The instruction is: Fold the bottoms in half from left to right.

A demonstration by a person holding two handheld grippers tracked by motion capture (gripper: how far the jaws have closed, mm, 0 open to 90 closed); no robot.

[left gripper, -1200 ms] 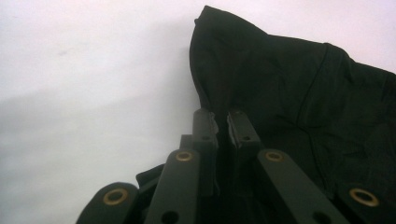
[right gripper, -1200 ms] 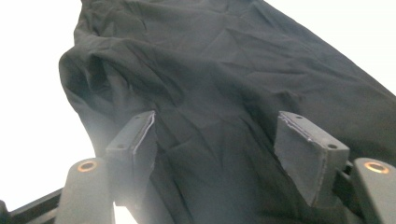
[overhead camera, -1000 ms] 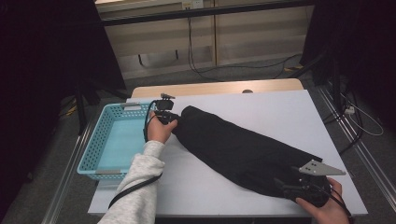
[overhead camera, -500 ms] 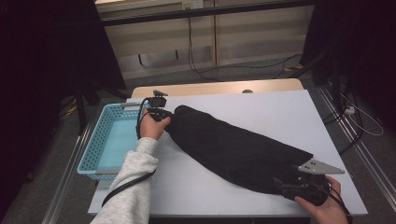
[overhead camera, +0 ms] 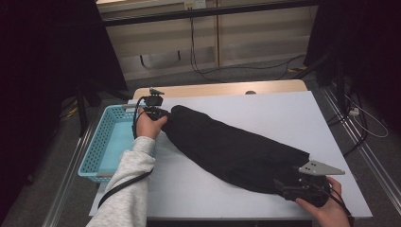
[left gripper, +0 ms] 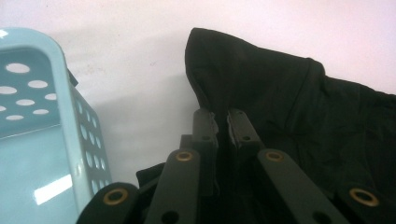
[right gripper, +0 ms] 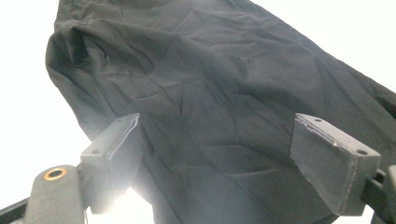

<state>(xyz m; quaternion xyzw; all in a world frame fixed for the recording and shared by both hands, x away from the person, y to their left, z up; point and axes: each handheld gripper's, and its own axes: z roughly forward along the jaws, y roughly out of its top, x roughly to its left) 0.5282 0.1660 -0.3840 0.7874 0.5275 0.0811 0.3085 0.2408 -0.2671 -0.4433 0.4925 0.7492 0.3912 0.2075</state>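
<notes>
A long black cloth [overhead camera: 236, 149] lies slantwise across the white table [overhead camera: 283, 109], from the far left to the near right. My left gripper [overhead camera: 160, 113] is at its far left end, next to the basket. In the left gripper view this gripper [left gripper: 222, 116] is shut on a fold of the cloth [left gripper: 303, 116]. My right gripper [overhead camera: 285, 187] rests at the near right end. Its jaws have just been opening and now stand wide, gripper [right gripper: 233, 154] over the cloth [right gripper: 210, 84], which lies between the pads [right gripper: 116, 149] unpinched.
A light blue perforated basket [overhead camera: 101, 137] stands at the table's left edge, close beside the left gripper, its wall [left gripper: 60, 93] near the jaws. Bare white table stretches behind and in front of the cloth. Cables and dark stands lie on the floor beyond.
My left hand has moved slightly toward the far left, pulling the cloth's end with it. The right hand has stayed put at the near right end.
</notes>
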